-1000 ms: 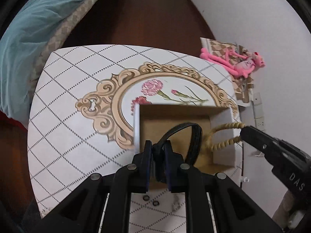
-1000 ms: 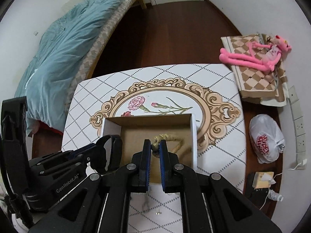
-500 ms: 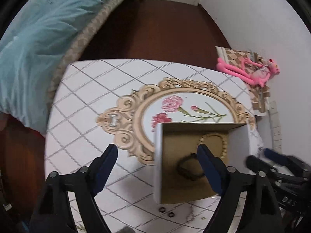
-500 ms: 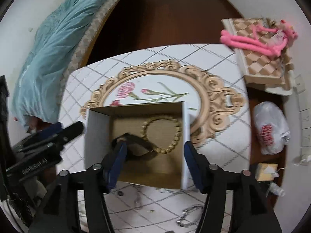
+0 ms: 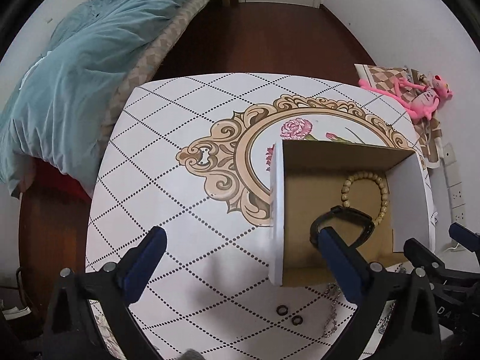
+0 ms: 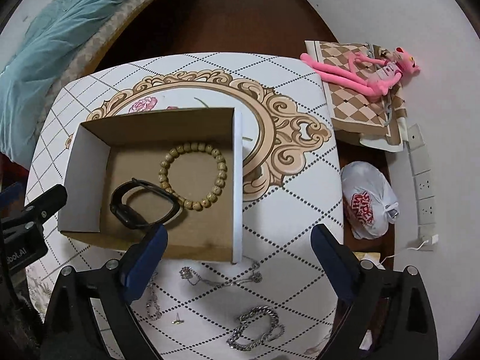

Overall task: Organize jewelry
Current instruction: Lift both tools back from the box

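Inside the box: two pieces, a bead bracelet and a black watch
Box: one, open-topped cardboard, brown inside, white outer walls, square, standing on the table over its printed oval frame
Bead bracelet: round tan wooden beads strung in a near-circle, lying flat on the box floor toward the far right corner; also seen from the left wrist
Watch: smooth dark strap closed in a flattened loop, rectangular face at its near left end; long axis runs left-right across the box floor, its right end touching the beads; in the left view the left gripper's right finger covers part of it
Chains: silver metal, on the table just outside the box's near wall; one thick curb-link bracelet, one thin chain, one more thin chain partly hidden by a finger
Small items: two dark rings side by side near the box's near-left corner; one tiny gold pin by the chains
Table: white top with dotted diamond grid and floral centre
Left gripper: jaws spread wide, holding nothing, blue pads, left of the box
Right gripper: jaws spread wide, holding nothing, above the box's near right corner
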The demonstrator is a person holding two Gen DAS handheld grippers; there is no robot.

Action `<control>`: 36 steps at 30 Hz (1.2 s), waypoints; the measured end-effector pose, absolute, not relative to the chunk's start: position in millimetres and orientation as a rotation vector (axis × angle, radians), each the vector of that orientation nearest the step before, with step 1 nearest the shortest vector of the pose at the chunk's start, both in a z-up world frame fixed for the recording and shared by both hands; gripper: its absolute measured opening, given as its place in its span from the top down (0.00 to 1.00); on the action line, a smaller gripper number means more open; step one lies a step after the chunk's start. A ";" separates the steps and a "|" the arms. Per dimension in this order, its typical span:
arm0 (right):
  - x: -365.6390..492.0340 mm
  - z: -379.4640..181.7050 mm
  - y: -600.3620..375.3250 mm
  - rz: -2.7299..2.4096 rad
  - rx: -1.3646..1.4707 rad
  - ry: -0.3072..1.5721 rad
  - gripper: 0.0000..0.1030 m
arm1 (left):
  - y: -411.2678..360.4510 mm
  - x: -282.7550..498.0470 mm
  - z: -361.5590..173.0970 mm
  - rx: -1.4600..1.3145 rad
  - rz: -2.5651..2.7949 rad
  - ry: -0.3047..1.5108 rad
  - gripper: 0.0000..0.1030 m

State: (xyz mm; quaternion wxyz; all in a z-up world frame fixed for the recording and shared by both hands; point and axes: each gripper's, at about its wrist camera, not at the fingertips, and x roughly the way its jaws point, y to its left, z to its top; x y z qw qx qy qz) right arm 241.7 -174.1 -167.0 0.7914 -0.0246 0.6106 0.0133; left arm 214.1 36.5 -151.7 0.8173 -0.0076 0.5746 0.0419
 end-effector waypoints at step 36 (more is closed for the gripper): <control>115.1 -59.6 -183.9 -0.005 0.054 1.089 0.05 | 40.9 88.5 -52.5 -0.030 0.126 0.973 0.00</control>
